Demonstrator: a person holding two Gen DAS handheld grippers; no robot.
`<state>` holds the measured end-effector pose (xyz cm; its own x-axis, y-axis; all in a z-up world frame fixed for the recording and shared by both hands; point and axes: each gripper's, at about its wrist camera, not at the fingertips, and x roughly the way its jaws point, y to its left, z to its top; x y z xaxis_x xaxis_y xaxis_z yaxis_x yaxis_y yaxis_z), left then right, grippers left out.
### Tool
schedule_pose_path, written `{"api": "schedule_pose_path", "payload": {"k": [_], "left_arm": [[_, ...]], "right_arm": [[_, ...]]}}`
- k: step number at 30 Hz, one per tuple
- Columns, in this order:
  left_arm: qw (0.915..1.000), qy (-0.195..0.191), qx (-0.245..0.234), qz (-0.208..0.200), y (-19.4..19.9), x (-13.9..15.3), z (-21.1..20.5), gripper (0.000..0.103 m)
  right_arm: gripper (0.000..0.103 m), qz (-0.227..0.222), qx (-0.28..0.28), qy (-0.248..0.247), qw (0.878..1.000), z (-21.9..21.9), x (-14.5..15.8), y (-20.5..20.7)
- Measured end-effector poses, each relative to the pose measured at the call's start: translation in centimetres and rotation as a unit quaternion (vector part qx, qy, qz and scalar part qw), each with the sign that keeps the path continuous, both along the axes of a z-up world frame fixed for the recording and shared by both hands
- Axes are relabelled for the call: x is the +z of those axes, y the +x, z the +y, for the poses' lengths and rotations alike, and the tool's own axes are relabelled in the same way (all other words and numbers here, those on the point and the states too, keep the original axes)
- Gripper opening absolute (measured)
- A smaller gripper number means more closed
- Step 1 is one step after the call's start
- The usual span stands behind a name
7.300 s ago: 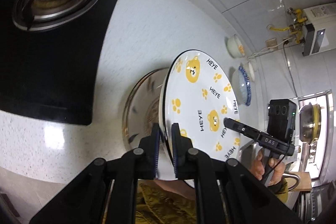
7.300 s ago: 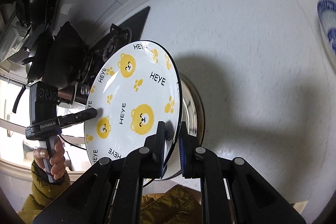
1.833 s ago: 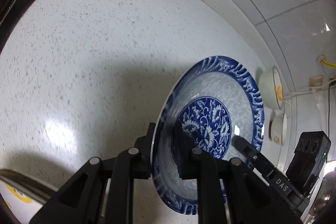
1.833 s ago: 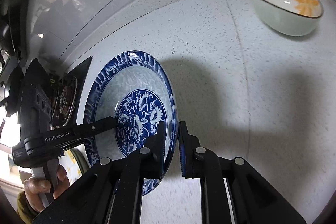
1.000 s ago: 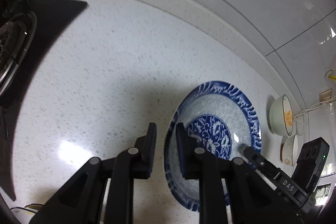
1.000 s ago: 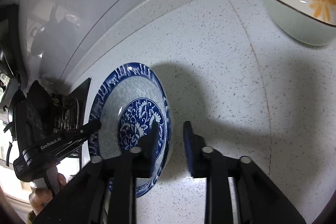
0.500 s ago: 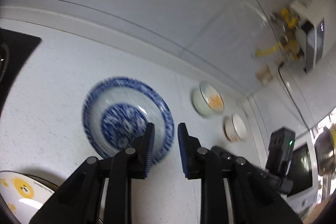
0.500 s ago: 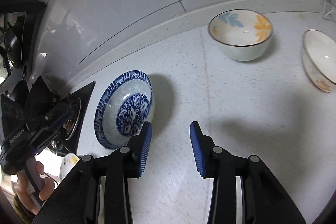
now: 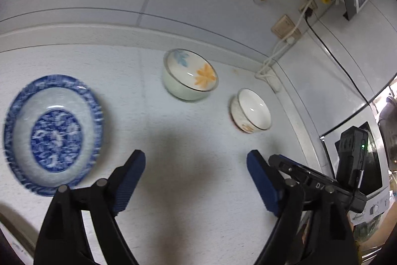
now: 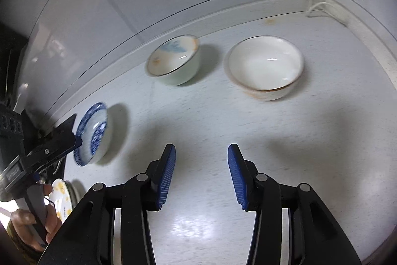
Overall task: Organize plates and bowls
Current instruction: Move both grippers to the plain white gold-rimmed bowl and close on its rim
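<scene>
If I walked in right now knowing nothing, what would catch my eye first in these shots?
Probably the blue-patterned plate lying on the pale speckled counter, left of two small bowls near the back wall: a leaf-painted bowl and a plain white bowl. Then the two black grippers with blue pads, left gripper and right gripper, both opening with nothing between them.

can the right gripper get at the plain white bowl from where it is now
Probably yes. The right gripper is empty, its jaws opening, and only bare countertop lies between it and the white bowl. The leaf-pattern bowl stands apart beside it.
</scene>
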<state>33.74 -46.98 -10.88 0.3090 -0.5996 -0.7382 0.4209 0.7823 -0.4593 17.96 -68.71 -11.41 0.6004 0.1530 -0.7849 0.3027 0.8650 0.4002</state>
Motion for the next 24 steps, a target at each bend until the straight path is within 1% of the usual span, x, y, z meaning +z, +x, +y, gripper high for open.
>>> {"api": "schedule_pose_path", "payload": {"k": [4, 5, 6, 9, 11, 15, 18, 20, 21, 22, 23, 24], "left_arm": [[0.9996, 0.013, -0.025, 0.006, 0.7, -0.9, -4.8, 0.084], [0.9995, 0.013, -0.027, 0.009, 0.9, -1.2, -5.9, 0.084], [0.9993, 0.012, -0.030, 0.018, 1.4, -1.6, -7.0, 0.084], [0.9980, 0.008, -0.039, 0.048, 3.1, -3.0, -10.5, 0.084], [0.9968, 0.006, -0.039, 0.070, 4.7, -4.3, -12.5, 0.084], [0.9943, 0.009, -0.026, 0.103, 7.5, -7.0, -15.6, 0.083], [0.9922, 0.019, -0.018, 0.122, 9.0, -9.0, -17.4, 0.082], [0.9909, 0.024, -0.016, 0.131, 9.6, -10.1, -18.5, 0.074], [0.9902, 0.027, -0.016, 0.136, 10.0, -10.6, -19.0, 0.072], [0.9896, 0.029, -0.015, 0.140, 10.1, -11.0, -19.4, 0.067], [0.9888, 0.026, -0.015, 0.146, 10.4, -11.6, -19.8, 0.060], [0.9877, 0.022, -0.018, 0.154, 10.7, -12.0, -20.1, 0.055]], "right_arm": [[0.040, 0.007, -0.025, 0.000, 1.000, -3.6, -0.4, 0.7], [0.044, 0.008, -0.031, 0.001, 0.999, -4.6, -0.4, 0.9], [0.049, 0.007, -0.040, 0.002, 0.999, -5.6, -0.5, 1.1], [0.050, 0.012, -0.057, 0.006, 0.998, -8.6, -0.8, 2.2], [0.050, 0.019, -0.058, 0.019, 0.998, -10.1, -1.4, 3.9], [0.050, 0.038, -0.056, 0.068, 0.995, -13.0, -3.4, 6.5], [0.050, 0.051, -0.057, 0.075, 0.994, -14.1, -4.7, 8.0], [0.050, 0.057, -0.052, 0.085, 0.993, -14.5, -5.6, 8.9], [0.050, 0.063, -0.049, 0.083, 0.993, -14.6, -5.9, 9.3], [0.050, 0.070, -0.045, 0.080, 0.993, -14.5, -6.3, 9.7], [0.048, 0.072, -0.044, 0.080, 0.993, -14.5, -6.5, 10.0], [0.041, 0.074, -0.043, 0.081, 0.993, -14.5, -6.8, 10.1]]}}
